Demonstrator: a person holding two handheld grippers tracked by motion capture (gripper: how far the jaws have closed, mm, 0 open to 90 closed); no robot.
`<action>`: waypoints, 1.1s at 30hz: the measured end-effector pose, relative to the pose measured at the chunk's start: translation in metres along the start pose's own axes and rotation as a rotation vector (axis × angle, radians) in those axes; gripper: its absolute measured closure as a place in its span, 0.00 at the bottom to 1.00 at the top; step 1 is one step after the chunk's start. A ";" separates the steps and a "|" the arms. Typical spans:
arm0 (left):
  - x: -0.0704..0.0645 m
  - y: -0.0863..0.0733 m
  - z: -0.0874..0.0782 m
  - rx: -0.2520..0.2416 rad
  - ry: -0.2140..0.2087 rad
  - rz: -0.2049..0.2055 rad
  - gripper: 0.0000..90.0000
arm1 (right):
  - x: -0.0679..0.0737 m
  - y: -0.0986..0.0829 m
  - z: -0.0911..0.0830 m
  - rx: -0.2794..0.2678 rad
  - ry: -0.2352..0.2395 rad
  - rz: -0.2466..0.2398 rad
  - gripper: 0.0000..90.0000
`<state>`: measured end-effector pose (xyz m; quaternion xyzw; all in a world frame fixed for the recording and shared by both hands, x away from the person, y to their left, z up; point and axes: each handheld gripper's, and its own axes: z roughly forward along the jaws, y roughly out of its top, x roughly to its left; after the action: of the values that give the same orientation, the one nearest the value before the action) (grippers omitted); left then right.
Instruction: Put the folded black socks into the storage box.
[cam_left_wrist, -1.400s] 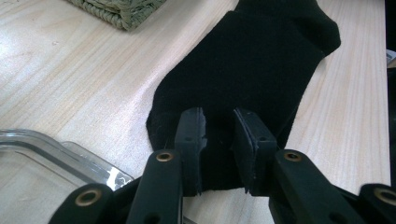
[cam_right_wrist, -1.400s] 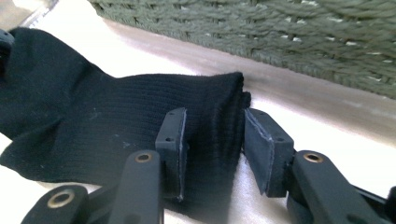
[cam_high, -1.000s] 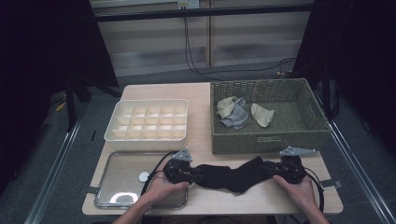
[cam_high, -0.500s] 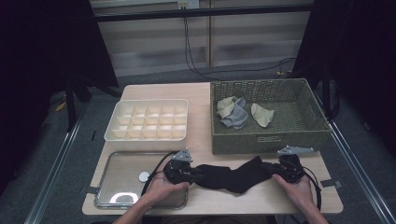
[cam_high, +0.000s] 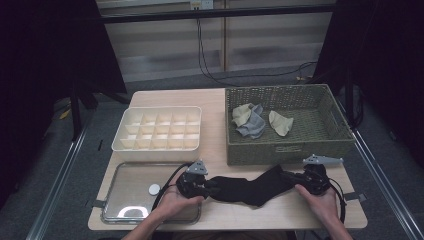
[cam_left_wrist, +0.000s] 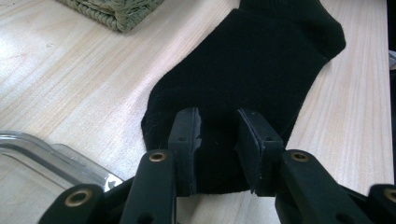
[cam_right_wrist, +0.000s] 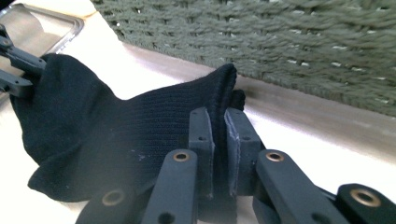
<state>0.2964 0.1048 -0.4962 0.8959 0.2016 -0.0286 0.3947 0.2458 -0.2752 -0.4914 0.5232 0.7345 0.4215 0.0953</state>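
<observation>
A black sock (cam_high: 250, 187) lies stretched along the front of the wooden table between my two grippers. In the right gripper view my right gripper (cam_right_wrist: 218, 114) is shut on the sock's cuff (cam_right_wrist: 224, 88), the fabric pinched between its pads, just in front of the woven basket. At the sock's other end (cam_left_wrist: 252, 60), my left gripper (cam_left_wrist: 218, 116) straddles the toe with its jaws held apart, a clear gap between the pads. From above, the left gripper (cam_high: 205, 186) sits by the tray's right edge and the right gripper (cam_high: 295, 179) near the table's right front.
A green woven basket (cam_high: 285, 147) at the back right holds a grey sock (cam_high: 250, 120) and a beige one (cam_high: 280, 122). A white compartment box (cam_high: 155, 147) stands at the back left. In front of it, a metal tray (cam_high: 130, 175) carries a small white disc (cam_high: 154, 189).
</observation>
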 end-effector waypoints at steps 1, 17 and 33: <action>0.000 -0.001 0.001 -0.011 -0.008 -0.002 0.74 | 0.000 0.000 -0.001 -0.007 0.001 0.003 0.92; -0.005 0.003 -0.016 -0.066 0.002 0.028 0.75 | 0.002 0.010 -0.013 -0.064 0.033 0.009 0.92; 0.000 -0.002 -0.005 0.002 0.024 0.043 0.76 | 0.015 0.020 -0.017 -0.095 0.091 0.004 0.92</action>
<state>0.2954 0.1097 -0.4946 0.9008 0.1870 -0.0095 0.3918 0.2432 -0.2695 -0.4624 0.4997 0.7162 0.4795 0.0859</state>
